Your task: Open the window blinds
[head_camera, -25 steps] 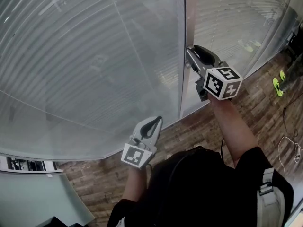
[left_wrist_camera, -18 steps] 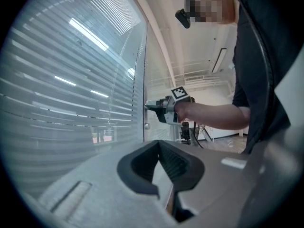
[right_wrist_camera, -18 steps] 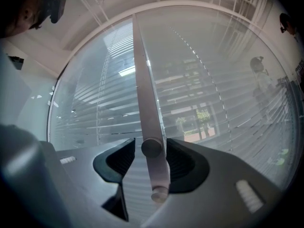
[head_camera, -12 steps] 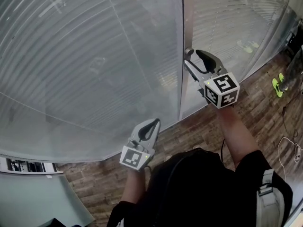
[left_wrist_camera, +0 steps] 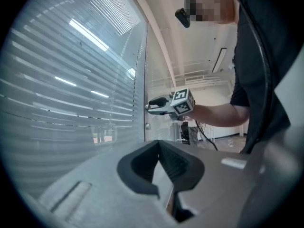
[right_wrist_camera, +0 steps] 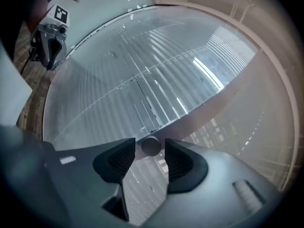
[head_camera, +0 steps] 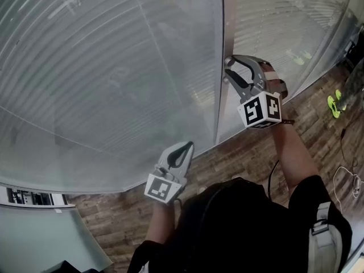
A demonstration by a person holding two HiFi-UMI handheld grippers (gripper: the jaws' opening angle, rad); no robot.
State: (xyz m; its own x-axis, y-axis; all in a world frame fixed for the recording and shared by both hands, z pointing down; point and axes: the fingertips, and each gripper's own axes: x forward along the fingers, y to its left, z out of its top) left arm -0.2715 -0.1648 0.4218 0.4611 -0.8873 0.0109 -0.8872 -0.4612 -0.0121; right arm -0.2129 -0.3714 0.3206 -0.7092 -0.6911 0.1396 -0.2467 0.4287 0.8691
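At the mullion (head_camera: 220,38) dividing the blinds (head_camera: 114,67), the small tilt knob (right_wrist_camera: 151,146) sits between the wide fingers of your right gripper (head_camera: 229,68), which have just been closing but don't pinch it; it looks hard and slick, so squeeze its sides squarely, while your left gripper (head_camera: 185,148) stays out of it, fingers together and empty.

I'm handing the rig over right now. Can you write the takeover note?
Left tool: shut, empty, held low, away from the knob.
Right tool: open. Its jaws have just closed in slightly, and the pads are not touching the round knob between them on the window frame.
Done: knob reached. The blinds look only partly tilted, and the view outside is mostly blocked.
Left: grip the knob and probably turn it until the blinds open.
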